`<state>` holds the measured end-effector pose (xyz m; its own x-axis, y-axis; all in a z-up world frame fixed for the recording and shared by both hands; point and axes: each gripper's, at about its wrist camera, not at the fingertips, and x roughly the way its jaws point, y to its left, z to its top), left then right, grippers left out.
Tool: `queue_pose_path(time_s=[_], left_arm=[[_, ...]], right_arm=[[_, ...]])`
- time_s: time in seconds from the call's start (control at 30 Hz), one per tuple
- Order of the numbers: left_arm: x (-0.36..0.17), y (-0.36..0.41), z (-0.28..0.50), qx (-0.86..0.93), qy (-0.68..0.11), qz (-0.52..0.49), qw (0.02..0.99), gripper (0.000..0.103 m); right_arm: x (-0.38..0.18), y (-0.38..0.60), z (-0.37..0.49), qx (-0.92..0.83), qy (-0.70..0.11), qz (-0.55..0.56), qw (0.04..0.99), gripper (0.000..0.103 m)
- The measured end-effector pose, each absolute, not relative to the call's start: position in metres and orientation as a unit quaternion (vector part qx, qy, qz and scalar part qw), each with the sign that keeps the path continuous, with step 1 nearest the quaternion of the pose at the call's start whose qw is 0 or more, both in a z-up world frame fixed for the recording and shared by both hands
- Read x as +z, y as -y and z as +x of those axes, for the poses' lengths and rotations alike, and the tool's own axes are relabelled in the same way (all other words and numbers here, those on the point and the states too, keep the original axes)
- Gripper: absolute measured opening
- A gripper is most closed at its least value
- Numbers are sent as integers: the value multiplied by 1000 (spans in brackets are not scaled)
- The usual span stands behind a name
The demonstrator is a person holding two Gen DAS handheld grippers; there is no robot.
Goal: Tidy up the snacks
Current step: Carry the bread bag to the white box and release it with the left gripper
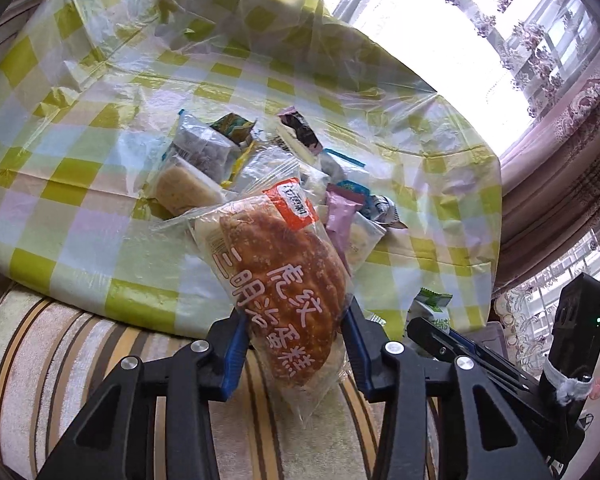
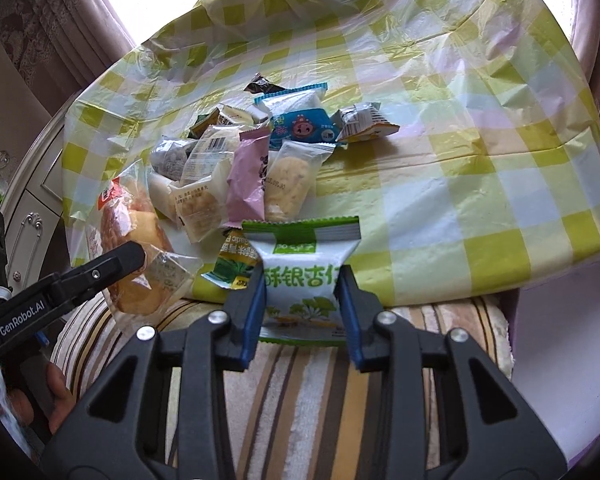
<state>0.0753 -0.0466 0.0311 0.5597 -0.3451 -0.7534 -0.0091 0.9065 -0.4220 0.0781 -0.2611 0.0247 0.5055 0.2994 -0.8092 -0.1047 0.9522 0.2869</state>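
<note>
Two packets lifted so far: left claw [image 1: 296, 336] clamped on bread bag [image 1: 276, 280], right claw [image 2: 302, 312] clamped on green packet [image 2: 304, 276]; snack pile [image 2: 236, 160] remains mid-tabletop [image 2: 460, 200], unsorted.

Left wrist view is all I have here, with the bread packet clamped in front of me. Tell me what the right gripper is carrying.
Observer: The right gripper is shut on a green-and-white snack packet, pinched at its sides between the blue pads.
Operator: Say what lies right behind that packet.
Observer: A yellow-green sachet sits at the near edge of the checked tablecloth, partly hidden by the packet.
Operator: Report anything on the far side of the pile that I can't make out.
Observer: A blue-and-white packet with a pink cartoon face lies flat there, with a crumpled white wrapper beside it.
</note>
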Motion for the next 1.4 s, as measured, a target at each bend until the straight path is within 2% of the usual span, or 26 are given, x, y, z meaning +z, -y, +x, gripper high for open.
queue_pose_path(time_s=[0.37, 0.83, 1.27, 1.37, 1.4], left_arm=[[42, 163, 80, -250, -470, -122, 838, 44], [14, 297, 82, -364, -530, -27, 765, 45], [-19, 349, 90, -367, -585, 29, 723, 45], [-16, 344, 89, -364, -583, 22, 726, 48], [-15, 341, 90, -362, -583, 17, 727, 54]], right_arm=[[29, 362, 58, 12, -476, 133, 869, 39], [-8, 473, 26, -123, -491, 178, 844, 39], [-33, 491, 27, -156, -510, 169, 829, 40], [-36, 491, 29, -156, -517, 170, 825, 44], [-36, 489, 29, -156, -517, 170, 824, 47]])
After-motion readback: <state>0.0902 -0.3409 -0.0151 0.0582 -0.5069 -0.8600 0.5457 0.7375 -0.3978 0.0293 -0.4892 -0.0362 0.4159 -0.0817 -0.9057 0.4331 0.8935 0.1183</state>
